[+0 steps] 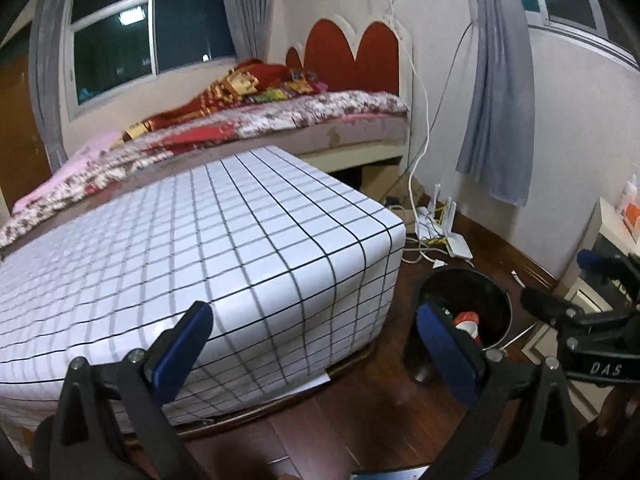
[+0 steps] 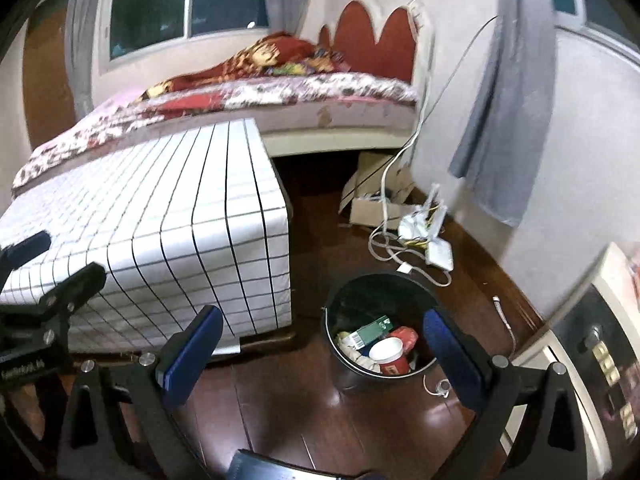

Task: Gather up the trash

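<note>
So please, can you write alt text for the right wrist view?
The open right gripper hangs empty above a black bin holding a red cup and green box, beside a grid-patterned table; a bed behind.

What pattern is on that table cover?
White with a black grid, clearest in the left wrist view: table cover.

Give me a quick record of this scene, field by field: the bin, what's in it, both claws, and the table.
bin: black bucket on the wooden floor, beside the table
bin contents: red paper cup, green box, crumpled scraps
left claw: open, empty
right claw: open, empty, near the bin
table: grid-pattern cloth covers it; nothing visible on top
floor nearby: white router and cables
</note>
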The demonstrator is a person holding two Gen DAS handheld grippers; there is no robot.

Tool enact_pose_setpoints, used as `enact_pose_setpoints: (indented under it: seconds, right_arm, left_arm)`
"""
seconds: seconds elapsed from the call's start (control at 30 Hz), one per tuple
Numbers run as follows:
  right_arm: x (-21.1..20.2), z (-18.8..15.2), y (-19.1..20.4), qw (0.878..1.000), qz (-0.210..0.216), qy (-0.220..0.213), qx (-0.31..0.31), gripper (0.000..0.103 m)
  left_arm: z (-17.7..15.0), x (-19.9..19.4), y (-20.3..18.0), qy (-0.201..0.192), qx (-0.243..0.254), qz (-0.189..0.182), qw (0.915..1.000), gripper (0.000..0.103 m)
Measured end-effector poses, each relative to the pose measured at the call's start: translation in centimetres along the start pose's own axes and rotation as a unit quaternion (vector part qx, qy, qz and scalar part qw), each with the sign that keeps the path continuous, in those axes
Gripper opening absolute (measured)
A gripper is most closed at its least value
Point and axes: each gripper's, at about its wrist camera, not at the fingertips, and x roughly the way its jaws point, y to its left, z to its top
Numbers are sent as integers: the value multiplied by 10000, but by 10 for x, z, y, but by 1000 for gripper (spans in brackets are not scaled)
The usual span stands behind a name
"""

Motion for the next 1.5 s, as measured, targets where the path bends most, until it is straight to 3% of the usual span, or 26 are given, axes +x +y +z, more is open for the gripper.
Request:
enact_pose_setpoints:
  seconds: [0.33, 0.73, 1.5]
  right_arm:
    - [-41, 2, 13, 9959, -423, -805, 25, 102]
    - [-32, -4, 9, 9974, -413, -584, 40, 102]
    - [-32, -7, 7, 9973, -433, -582, 60, 102]
  left_arm:
    - [-8, -28, 12, -344, -79, 31, 9994, 102]
    - [-7, -26, 2, -421, -73, -2, 9991, 102]
    - [0, -27, -1, -436, 16, 35, 9990, 102]
